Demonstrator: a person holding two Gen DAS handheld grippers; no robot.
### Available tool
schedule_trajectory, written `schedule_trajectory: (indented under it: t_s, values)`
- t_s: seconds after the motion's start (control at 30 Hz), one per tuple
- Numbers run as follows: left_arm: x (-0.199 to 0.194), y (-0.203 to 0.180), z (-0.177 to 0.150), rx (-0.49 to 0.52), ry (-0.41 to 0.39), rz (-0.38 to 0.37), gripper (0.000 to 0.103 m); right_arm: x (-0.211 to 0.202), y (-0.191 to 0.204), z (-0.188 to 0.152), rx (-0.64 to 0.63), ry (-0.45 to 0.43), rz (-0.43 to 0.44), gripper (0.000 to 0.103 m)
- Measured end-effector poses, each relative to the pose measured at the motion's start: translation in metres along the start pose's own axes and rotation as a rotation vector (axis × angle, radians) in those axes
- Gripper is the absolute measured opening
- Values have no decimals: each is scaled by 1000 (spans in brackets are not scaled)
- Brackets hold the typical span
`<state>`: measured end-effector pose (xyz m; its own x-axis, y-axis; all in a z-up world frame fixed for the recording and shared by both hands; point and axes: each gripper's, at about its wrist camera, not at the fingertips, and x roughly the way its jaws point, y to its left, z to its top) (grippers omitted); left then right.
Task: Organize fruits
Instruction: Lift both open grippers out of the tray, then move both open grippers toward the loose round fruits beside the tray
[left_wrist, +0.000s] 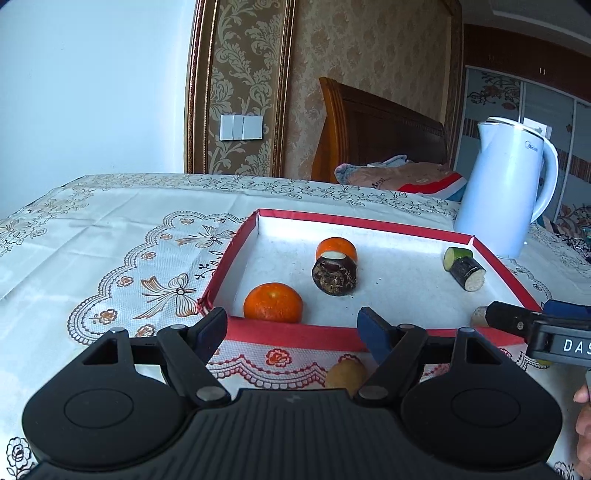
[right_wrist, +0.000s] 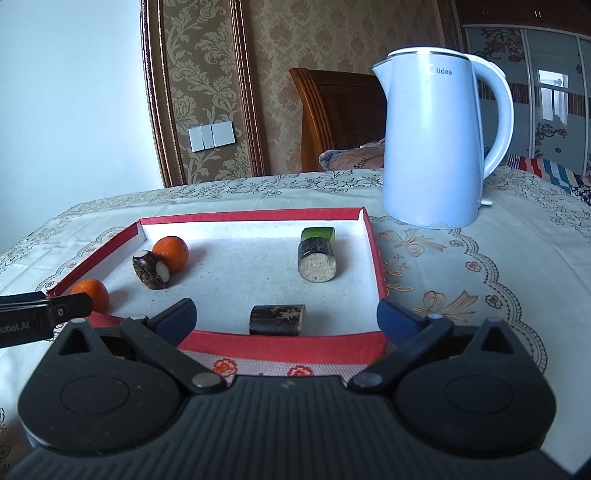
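Two oranges lie in the red-rimmed tray (right_wrist: 373, 254): one orange (left_wrist: 272, 302) at its near left corner, the other orange (right_wrist: 171, 252) further in, touching a dark cut piece (right_wrist: 152, 272). Toward the tray's far right corner a dark cut cylinder (right_wrist: 317, 258) touches a green piece (right_wrist: 317, 233). A dark segment (right_wrist: 277, 319) lies against the tray's near wall. A brown fruit (left_wrist: 346, 373) sits on the bench (left_wrist: 110, 229) just outside that wall. The left tool (left_wrist: 291, 325) and right tool (right_wrist: 286, 312) both stand released, gripping nothing, near the tray's front edge. A white kettle (right_wrist: 436, 140) stands beyond the tray's right side.

Glossy plastic kettle (right_wrist: 432, 147), matt cardboard tray (right_wrist: 280, 346), embroidered tablecloth (left_wrist: 110, 229).
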<state>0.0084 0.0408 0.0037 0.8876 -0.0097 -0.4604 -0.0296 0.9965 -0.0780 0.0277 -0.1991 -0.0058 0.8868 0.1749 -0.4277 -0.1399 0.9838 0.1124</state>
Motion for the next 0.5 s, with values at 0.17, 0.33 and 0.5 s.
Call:
schedule_trajectory:
  t_s: [0.17, 0.33, 0.5]
  values:
    - [1, 3, -1, -9, 22, -9, 77, -3, -4, -2, 23, 10, -4, 103]
    - [3, 2, -4, 2, 48, -19, 77, -8, -6, -6, 33, 26, 14, 103]
    - [3, 0, -6, 16, 52, -16, 77, -8, -3, -6, 17, 33, 23, 103]
